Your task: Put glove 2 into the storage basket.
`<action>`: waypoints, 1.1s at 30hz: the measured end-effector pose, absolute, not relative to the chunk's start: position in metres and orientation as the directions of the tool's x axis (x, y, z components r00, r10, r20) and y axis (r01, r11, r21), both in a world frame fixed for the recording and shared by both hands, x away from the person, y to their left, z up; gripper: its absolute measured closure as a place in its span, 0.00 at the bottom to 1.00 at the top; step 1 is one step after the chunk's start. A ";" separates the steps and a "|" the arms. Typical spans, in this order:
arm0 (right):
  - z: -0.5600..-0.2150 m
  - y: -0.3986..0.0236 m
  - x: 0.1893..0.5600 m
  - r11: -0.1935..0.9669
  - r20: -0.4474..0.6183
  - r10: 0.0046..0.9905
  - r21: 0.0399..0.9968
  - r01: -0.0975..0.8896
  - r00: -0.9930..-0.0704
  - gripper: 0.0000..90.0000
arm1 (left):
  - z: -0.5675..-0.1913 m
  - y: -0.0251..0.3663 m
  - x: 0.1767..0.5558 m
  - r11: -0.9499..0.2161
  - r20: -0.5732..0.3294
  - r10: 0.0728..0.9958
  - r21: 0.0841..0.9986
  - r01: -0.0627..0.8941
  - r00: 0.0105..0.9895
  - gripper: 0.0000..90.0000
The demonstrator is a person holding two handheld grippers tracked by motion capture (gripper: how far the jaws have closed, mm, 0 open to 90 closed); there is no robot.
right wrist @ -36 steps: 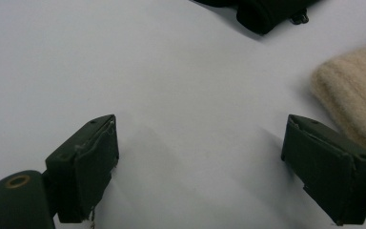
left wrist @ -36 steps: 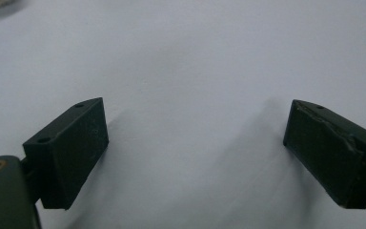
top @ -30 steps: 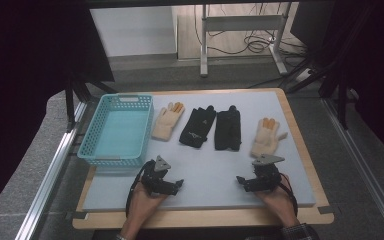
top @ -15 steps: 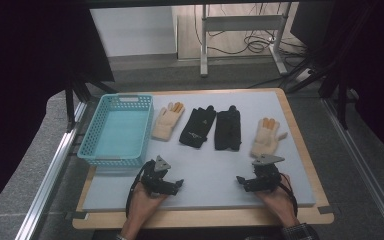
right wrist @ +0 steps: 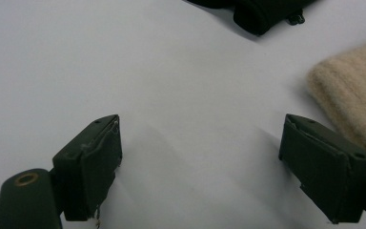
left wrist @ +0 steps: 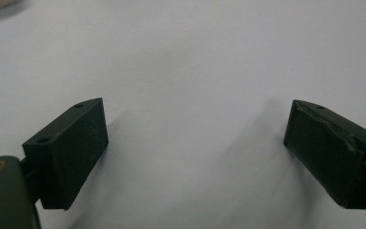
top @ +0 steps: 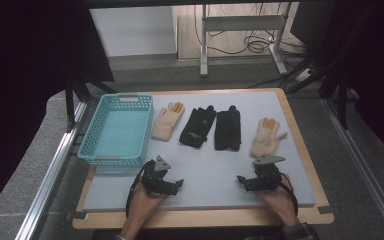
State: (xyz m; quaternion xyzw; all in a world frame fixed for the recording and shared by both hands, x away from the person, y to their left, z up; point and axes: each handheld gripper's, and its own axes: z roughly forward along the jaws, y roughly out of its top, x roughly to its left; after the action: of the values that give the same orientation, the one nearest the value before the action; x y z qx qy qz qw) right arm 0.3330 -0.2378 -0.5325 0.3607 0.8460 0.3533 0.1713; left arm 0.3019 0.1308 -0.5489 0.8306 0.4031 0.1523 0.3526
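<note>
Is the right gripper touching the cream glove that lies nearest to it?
Apart. In the right gripper view, the right gripper stands open over bare board, and a strip of board shows between its jaw and the cream glove.

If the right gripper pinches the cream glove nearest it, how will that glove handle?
The cream glove looks like soft fuzzy knit lying flat, so it will probably droop limply from a pinch. It seems light, and its nap should grip well. The right gripper stands open beside it.

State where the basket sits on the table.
In the high view the turquoise basket sits at the table's far left, just left of a cream glove and beyond the left gripper.
</note>
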 end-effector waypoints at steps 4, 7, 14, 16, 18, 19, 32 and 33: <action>-0.532 -0.239 0.333 0.486 -0.030 0.734 0.722 0.493 -0.679 0.17 | -0.549 0.131 0.302 -0.428 -0.030 0.776 0.708 0.562 0.629 0.09; -0.531 -0.239 0.334 0.486 -0.028 0.735 0.719 0.497 -0.677 0.17 | -0.549 0.131 0.302 -0.428 -0.030 0.776 0.708 0.562 0.629 0.09; -0.518 -0.243 0.342 0.461 -0.007 0.734 0.739 0.492 -0.679 0.30 | -0.549 0.131 0.302 -0.426 -0.031 0.777 0.709 0.562 0.628 0.09; -0.517 -0.242 0.344 0.464 -0.012 0.733 0.740 0.487 -0.680 0.32 | -0.549 0.131 0.302 -0.426 -0.031 0.777 0.709 0.562 0.628 0.09; -0.514 -0.242 0.349 0.461 -0.011 0.735 0.742 0.487 -0.678 0.36 | -0.549 0.131 0.302 -0.427 -0.031 0.777 0.708 0.562 0.629 0.09; -0.511 -0.242 0.355 0.453 -0.002 0.735 0.745 0.489 -0.678 0.40 | -0.549 0.131 0.302 -0.427 -0.030 0.777 0.708 0.562 0.629 0.09; -0.493 -0.230 0.397 0.440 0.001 0.742 0.753 0.489 -0.670 0.45 | -0.549 0.131 0.302 -0.428 -0.030 0.777 0.707 0.563 0.629 0.09; -0.493 -0.230 0.397 0.440 0.001 0.742 0.753 0.489 -0.670 0.45 | -0.549 0.131 0.302 -0.428 -0.030 0.777 0.707 0.563 0.629 0.09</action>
State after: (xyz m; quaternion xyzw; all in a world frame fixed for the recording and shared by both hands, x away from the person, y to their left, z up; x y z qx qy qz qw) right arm 0.3972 -0.2295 -0.4932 0.3699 0.8319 0.3783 0.1675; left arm 0.3017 0.1309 -0.5487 0.8312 0.4029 0.1522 0.3516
